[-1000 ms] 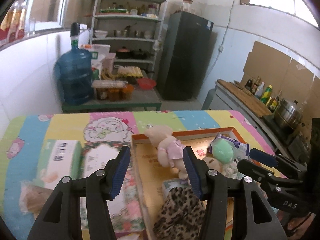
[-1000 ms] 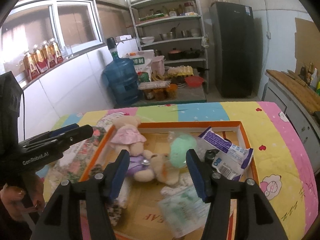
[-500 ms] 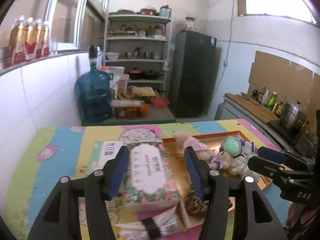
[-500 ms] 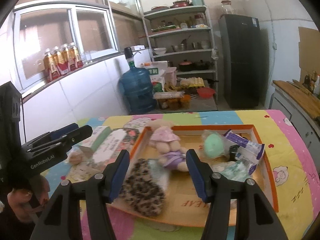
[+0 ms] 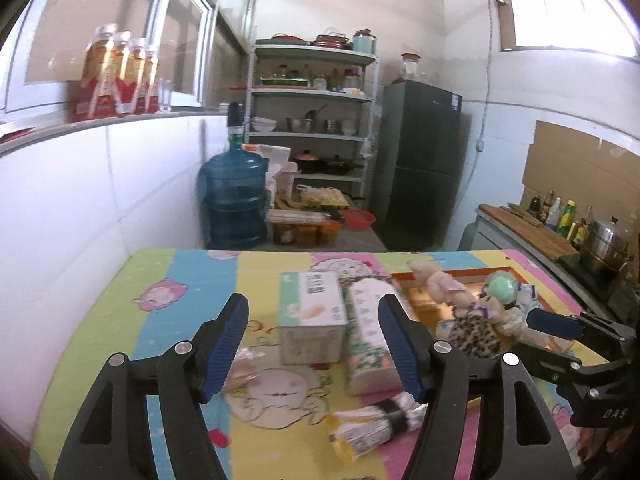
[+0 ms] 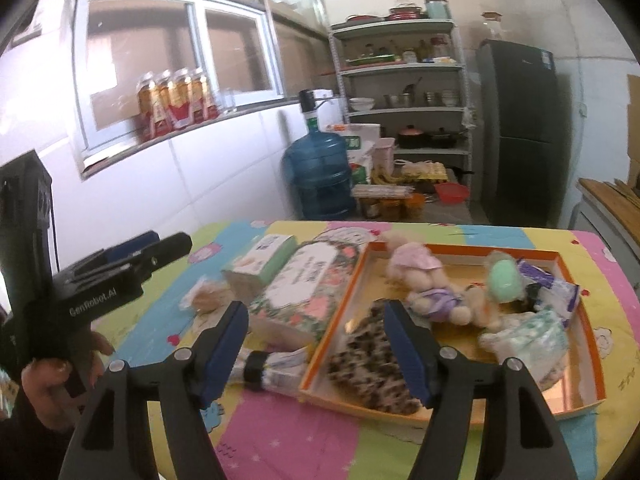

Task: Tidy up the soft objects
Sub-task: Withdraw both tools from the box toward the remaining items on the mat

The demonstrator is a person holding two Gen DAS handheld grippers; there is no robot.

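Soft things sit in an orange-rimmed tray (image 6: 576,408) on the cartoon-print surface (image 5: 168,280). In right wrist view: leopard-print cloth (image 6: 372,364) lies between the right gripper (image 6: 316,352) fingers & partly behind the right-hand one; plush bear (image 6: 424,280) in pink/purple just beyond that finger, mint-green ball (image 6: 503,276) & crinkly packets (image 6: 548,292) further to its right. Floral tissue pack (image 6: 296,292) & green-white box (image 6: 260,264) lie beyond the left-hand finger, outside the tray. Right fingers spread & opening, nothing pinched. Left gripper (image 5: 314,344) fingers also spread, opening, empty; box + floral pack beyond the gap. Banded wrapper roll (image 5: 376,420) near its right-hand finger is blurred, contents unclear. Tray's far end is cut off behind the right gripper in left view. Print on packs unreadable.
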